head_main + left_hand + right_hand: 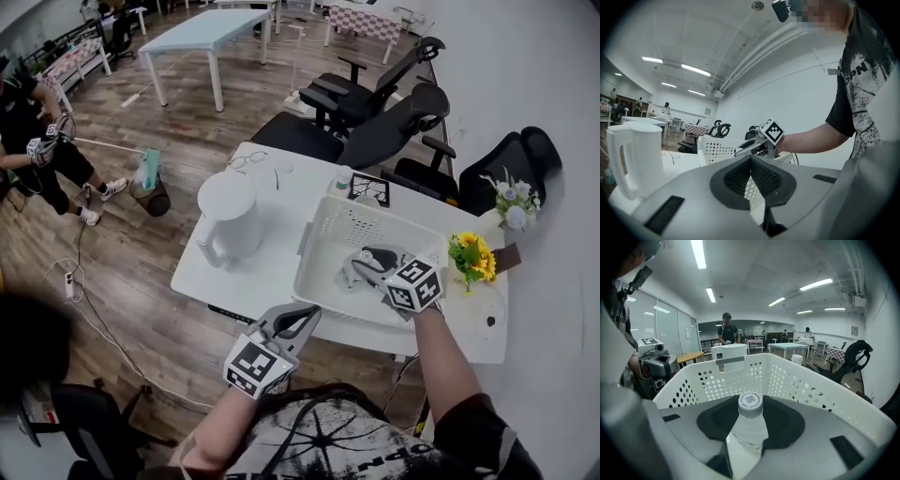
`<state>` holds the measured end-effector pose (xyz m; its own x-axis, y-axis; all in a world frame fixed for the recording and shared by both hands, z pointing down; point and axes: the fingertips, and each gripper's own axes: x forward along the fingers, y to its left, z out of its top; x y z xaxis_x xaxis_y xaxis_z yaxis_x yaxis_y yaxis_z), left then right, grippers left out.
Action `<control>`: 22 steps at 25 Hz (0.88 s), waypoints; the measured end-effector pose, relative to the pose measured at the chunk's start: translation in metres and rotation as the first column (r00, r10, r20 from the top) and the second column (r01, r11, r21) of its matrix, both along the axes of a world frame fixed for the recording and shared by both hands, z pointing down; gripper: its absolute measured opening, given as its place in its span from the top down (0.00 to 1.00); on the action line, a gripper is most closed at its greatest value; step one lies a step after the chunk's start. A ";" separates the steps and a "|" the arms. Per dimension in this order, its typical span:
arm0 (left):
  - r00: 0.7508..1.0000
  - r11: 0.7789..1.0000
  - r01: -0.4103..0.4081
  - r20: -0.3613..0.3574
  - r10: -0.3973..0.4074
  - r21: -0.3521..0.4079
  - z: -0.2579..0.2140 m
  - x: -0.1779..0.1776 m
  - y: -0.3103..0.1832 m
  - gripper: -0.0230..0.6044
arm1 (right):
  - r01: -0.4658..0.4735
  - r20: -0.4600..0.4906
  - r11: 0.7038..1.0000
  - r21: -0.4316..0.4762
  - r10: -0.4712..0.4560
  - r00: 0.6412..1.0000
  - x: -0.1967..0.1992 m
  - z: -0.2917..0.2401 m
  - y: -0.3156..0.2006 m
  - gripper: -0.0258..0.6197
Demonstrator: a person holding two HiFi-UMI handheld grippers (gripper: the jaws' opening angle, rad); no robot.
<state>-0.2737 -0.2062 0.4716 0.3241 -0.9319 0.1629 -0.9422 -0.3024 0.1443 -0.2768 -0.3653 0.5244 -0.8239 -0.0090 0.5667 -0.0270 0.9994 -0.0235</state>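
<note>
My right gripper reaches into a white perforated basket on the white table. In the right gripper view it is shut on a clear plastic bottle with a white cap, whose neck sits between the dark pads and points at the basket's far wall. My left gripper hovers at the table's front edge, just outside the basket's near-left corner. Its jaws meet at the tips with nothing between them. The right gripper also shows beyond it.
A white kettle stands left of the basket. Glasses, a small white-capped bottle and a marker card lie at the table's back. Sunflowers stand at the right. Black office chairs crowd behind. A person stands far left.
</note>
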 end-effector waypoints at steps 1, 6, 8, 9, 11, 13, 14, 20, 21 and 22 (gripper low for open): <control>1.000 1.000 0.003 0.000 -0.003 -0.002 -0.002 -0.001 0.000 0.95 | 0.001 0.003 1.000 0.004 -0.001 1.000 0.000 -0.001 0.001 0.70; 1.000 1.000 -0.019 0.006 0.019 0.005 -0.001 0.000 0.003 0.95 | -0.009 0.014 1.000 0.008 0.009 1.000 -0.002 -0.005 0.003 0.71; 1.000 1.000 -0.028 0.010 0.027 0.008 -0.005 -0.001 0.003 0.95 | -0.012 0.014 1.000 0.010 0.012 1.000 -0.002 -0.005 0.003 0.71; 0.999 0.999 -0.031 0.012 0.031 0.009 -0.006 -0.001 0.003 0.95 | -0.014 0.014 1.000 0.011 0.014 1.000 -0.002 -0.005 0.003 0.71; 0.999 0.999 -0.040 0.016 0.040 0.011 -0.007 -0.001 0.002 0.95 | -0.019 0.012 1.000 0.014 0.019 1.000 0.000 -0.005 0.001 0.71; 0.999 0.999 -0.051 0.019 0.051 0.013 -0.007 -0.001 0.002 0.95 | -0.030 0.020 0.999 0.016 0.030 0.999 0.001 -0.008 0.000 0.71; 0.998 0.998 -0.057 0.020 0.057 0.014 -0.008 -0.001 0.003 0.95 | -0.036 0.028 0.999 0.017 0.035 0.999 0.001 -0.011 0.000 0.71; 0.994 0.994 -0.105 0.025 0.105 0.020 -0.011 0.003 0.004 0.95 | -0.070 0.093 0.997 0.042 0.066 0.993 0.000 -0.044 -0.001 0.71; 0.993 0.993 -0.114 0.027 0.113 0.022 -0.011 0.004 0.004 0.95 | -0.078 0.106 0.996 0.047 0.072 0.992 0.001 -0.051 -0.001 0.71; 0.992 0.992 -0.122 0.028 0.122 0.024 -0.013 0.005 0.004 0.95 | -0.086 0.120 0.995 0.052 0.079 0.990 0.002 -0.059 -0.002 0.71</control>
<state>-0.2686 -0.2021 0.4590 0.4314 -0.8897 0.1492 -0.9015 -0.4186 0.1101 -0.2752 -0.3674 0.4655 -0.8797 -0.1094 0.4627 -0.1100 0.9936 0.0259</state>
